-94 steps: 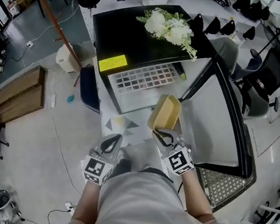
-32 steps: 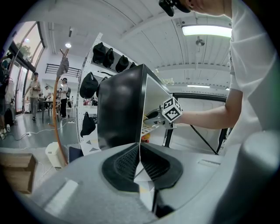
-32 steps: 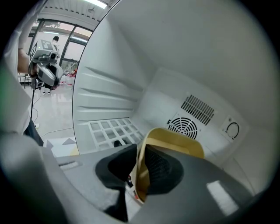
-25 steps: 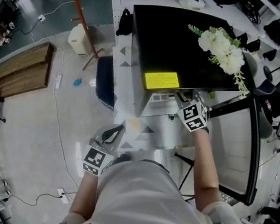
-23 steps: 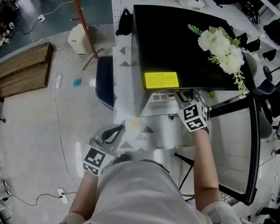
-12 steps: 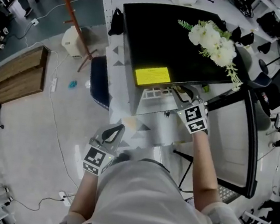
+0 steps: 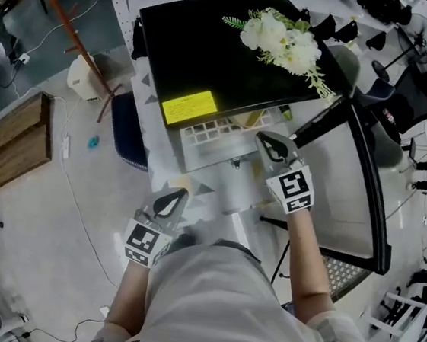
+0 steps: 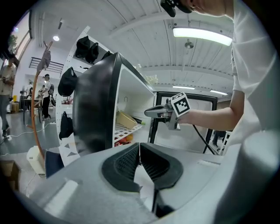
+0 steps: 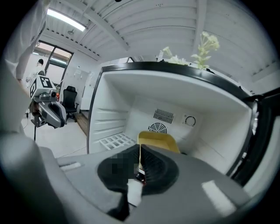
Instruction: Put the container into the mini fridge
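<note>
The yellow container (image 9: 158, 141) stands on the white wire shelf (image 9: 114, 141) inside the open mini fridge (image 7: 212, 51); the left gripper view shows the container (image 8: 127, 120) on that shelf too. My right gripper (image 7: 266, 140) hovers just outside the fridge's opening, apart from the container. Its jaws are closing, and stand together with nothing between them. The right gripper (image 8: 151, 112) is also seen from the side. My left gripper (image 7: 170, 198) stays low near my body, shut and empty. The fridge door (image 7: 342, 189) hangs wide open on the right.
White artificial flowers (image 7: 282, 36) and a yellow sticker (image 7: 188, 106) sit on the fridge's black top. Red and orange items (image 8: 124, 139) lie below the shelf. A wooden bench (image 7: 10, 143) and a coat stand (image 7: 68, 35) are on the left, office chairs (image 7: 407, 89) on the right.
My right gripper has pulled back out of the fridge toward me and its jaws have come together. The container stays inside on the shelf. My left gripper has not moved.
</note>
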A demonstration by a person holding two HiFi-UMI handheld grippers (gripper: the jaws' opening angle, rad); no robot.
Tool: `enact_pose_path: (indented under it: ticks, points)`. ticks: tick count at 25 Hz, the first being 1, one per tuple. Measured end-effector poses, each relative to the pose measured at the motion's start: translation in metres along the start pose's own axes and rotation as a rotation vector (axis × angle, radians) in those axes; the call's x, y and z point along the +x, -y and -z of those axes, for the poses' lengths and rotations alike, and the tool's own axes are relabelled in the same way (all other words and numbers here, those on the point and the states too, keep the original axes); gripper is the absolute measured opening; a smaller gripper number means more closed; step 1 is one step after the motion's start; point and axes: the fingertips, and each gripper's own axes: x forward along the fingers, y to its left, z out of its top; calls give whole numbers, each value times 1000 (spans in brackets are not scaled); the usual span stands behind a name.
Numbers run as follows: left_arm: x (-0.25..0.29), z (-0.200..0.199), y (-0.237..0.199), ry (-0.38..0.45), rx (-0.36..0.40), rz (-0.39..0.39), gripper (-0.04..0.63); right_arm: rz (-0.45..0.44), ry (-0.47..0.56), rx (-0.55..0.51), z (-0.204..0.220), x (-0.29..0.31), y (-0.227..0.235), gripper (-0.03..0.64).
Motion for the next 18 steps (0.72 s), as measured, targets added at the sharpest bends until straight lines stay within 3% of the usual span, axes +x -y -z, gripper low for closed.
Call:
enact_pose_path:
  ticks: [8,18]
  points:
    - [29,-8,40,1,27,130,11,92,-4,106,17,-70,-1,3]
    - [84,-22,124,17,70,300,11,208,-12,237,63,-177,-7,3]
